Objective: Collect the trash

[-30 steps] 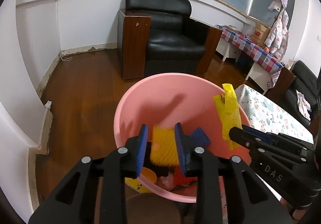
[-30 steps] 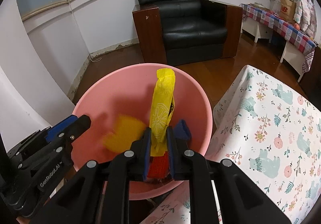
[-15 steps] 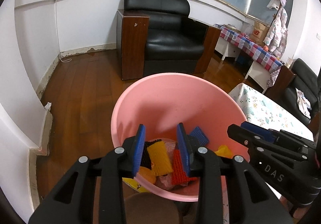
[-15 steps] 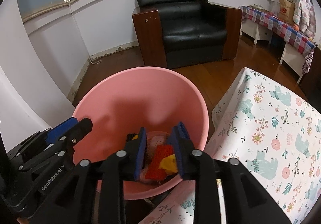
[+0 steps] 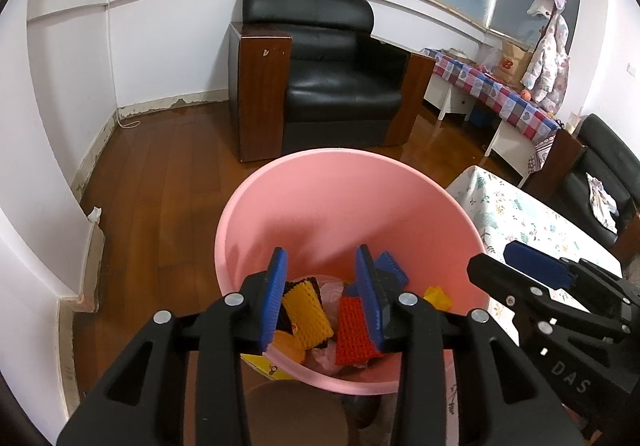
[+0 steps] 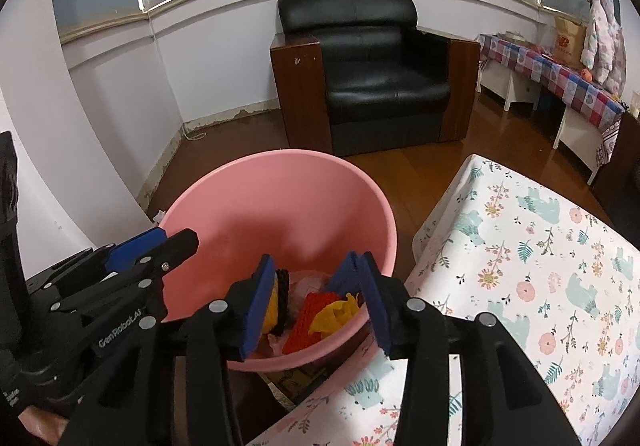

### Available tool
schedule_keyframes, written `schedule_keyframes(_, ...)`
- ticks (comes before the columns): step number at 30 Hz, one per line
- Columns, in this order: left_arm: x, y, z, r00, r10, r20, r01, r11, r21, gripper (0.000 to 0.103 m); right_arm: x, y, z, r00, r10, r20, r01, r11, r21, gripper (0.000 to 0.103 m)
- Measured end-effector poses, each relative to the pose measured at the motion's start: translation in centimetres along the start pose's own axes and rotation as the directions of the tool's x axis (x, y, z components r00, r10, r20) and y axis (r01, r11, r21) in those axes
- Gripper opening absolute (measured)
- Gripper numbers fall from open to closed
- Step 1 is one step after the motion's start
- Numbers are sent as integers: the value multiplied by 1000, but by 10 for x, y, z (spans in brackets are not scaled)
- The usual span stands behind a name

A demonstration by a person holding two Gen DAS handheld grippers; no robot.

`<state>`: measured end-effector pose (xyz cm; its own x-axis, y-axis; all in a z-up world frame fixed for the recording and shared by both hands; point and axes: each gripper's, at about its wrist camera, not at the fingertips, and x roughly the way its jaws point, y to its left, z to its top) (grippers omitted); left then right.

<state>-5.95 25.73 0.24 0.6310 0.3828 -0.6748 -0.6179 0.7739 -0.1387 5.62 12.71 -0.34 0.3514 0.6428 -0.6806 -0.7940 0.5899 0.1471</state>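
I have both tools hanging over the pink basin (image 5: 352,206), which fills the lower centre of each wrist view, because that is where the trash goes. The left gripper (image 5: 320,294) has its jaws spread wide and grips nothing; between them, down in the bowl, I see a yellow ridged piece (image 5: 306,312) and a red ridged piece (image 5: 354,330) lying on crumpled pink plastic. The right gripper (image 6: 316,302) is just as wide apart and just as empty, and in its view a crumpled yellow wrapper (image 6: 334,312) rests on the red piece at the bottom centre of the frame. A blue ridged piece (image 5: 392,266) leans against the basin's inner wall at the right of the pile. I judge the jaws are held apart above the bowl so that anything let go falls straight in rather than onto the floral desk (image 6: 540,278), which sits just beside the basin at the right of the frame. The basin stands low next to that desk's edge, handy for dropping things off it. The part of the desk I can see carries no litter, though its near portion is hidden by my own tools, so I cannot say whether more remains.
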Motion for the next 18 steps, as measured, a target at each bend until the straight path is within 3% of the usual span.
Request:
schedule_keyframes(3,-4,-1,1,1000,-2,7,2,1000,1,42,-7,-2,-3,1000,5,9,-5,1000,5,47)
schedule_keyframes(14,-17,-8,4,1000,-15,21,15,1000,10,43,-37,-8,-18,999,13,44,-14,1000,20,54)
schedule_keyframes(18,-24,-13,6,999,-22,34,21,1000,18,51,-47,-7,-21,998,17,56,-18,1000,21,55)
